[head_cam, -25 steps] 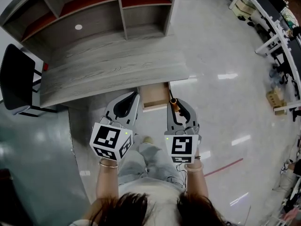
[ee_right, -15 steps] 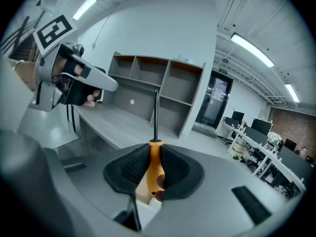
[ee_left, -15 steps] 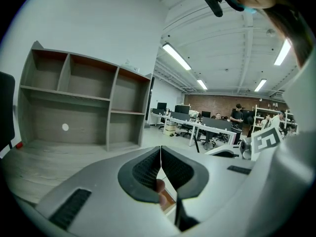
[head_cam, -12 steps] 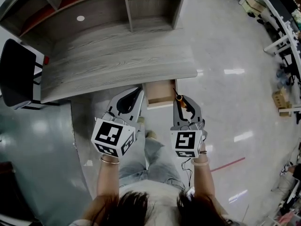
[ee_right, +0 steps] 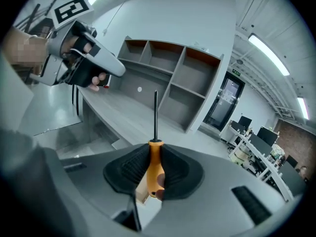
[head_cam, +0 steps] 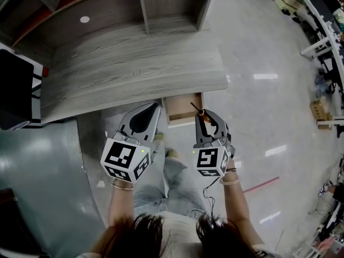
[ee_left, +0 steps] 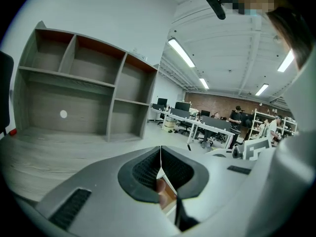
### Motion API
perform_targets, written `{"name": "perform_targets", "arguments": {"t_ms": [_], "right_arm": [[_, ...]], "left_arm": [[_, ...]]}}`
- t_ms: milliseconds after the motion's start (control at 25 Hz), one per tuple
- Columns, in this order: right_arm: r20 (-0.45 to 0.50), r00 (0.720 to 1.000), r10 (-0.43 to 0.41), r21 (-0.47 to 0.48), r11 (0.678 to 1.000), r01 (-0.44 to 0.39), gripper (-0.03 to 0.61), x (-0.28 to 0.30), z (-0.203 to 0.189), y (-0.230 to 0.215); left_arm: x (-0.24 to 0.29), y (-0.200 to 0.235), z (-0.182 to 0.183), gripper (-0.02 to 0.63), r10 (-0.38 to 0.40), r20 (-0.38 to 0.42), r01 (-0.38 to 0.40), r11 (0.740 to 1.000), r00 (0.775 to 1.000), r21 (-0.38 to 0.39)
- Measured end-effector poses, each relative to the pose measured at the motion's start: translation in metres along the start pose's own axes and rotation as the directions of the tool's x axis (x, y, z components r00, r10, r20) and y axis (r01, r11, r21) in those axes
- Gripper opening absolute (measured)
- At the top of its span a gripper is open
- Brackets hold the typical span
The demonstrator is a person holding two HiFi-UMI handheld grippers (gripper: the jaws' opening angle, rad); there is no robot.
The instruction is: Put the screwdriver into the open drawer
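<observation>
**Screwdriver clamped in the right hand-held gripper at the open drawer**

Head view: a person stands at a grey wood-grain worktop [head_cam: 134, 71], holding one tool in each hand. At frame centre a small wooden drawer [head_cam: 180, 107] stands pulled out from under the worktop's front edge. The right hand-held gripper [head_cam: 206, 116] sits just right of the drawer and holds the screwdriver [head_cam: 199, 112]. The orange handle is between the jaws, and the dark shaft points up-left over the drawer's front right corner. The left hand-held gripper [head_cam: 156, 106] is just left of the drawer, tips pointing towards the worktop edge. A shelf unit [head_cam: 145, 7] runs along the top of the frame.

Left gripper view: the left hand-held gripper's [ee_left: 160, 149] jaws are pressed together with nothing between them. Beyond them lie the worktop and shelf unit [ee_left: 79, 83].

Right gripper view: the right hand-held gripper's jaws are clamped on the screwdriver's [ee_right: 155, 169] orange handle. The shaft stands straight up at frame centre, ahead of the worktop [ee_right: 123, 113]. The left hand-held gripper [ee_right: 101, 65] shows at upper left.
</observation>
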State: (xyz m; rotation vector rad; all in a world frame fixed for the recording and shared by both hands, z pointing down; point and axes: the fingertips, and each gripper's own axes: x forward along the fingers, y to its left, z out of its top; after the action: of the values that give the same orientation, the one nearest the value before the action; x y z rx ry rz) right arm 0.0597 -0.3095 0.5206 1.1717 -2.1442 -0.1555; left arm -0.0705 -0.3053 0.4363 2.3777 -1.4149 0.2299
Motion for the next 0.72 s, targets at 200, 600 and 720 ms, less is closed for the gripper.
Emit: {"name": "perform_targets", "arguments": {"t_ms": [200, 600, 720], "right_arm": [[-0.033, 0.999, 0.027, -0.031, 0.999, -0.028, 0.084, 0.019, -0.021, 0.007], [-0.086, 0.994, 0.07, -0.094, 0.993, -0.078, 0.085, 0.058, -0.056, 0.028], [-0.101, 0.991, 0.084, -0.127, 0.987, -0.096, 0.085, 0.07, -0.068, 0.034]], "left_arm": [[0.006, 0.015, -0.012, 0.018, 0.019, -0.013, -0.019, 0.999, 1.0, -0.03], [0.02, 0.027, -0.044, 0.018, 0.02, -0.059, -0.024, 0.997, 0.998, -0.071], [0.026, 0.03, -0.05, 0.018, 0.024, -0.066, -0.029, 0.996, 0.998, -0.085]]}}
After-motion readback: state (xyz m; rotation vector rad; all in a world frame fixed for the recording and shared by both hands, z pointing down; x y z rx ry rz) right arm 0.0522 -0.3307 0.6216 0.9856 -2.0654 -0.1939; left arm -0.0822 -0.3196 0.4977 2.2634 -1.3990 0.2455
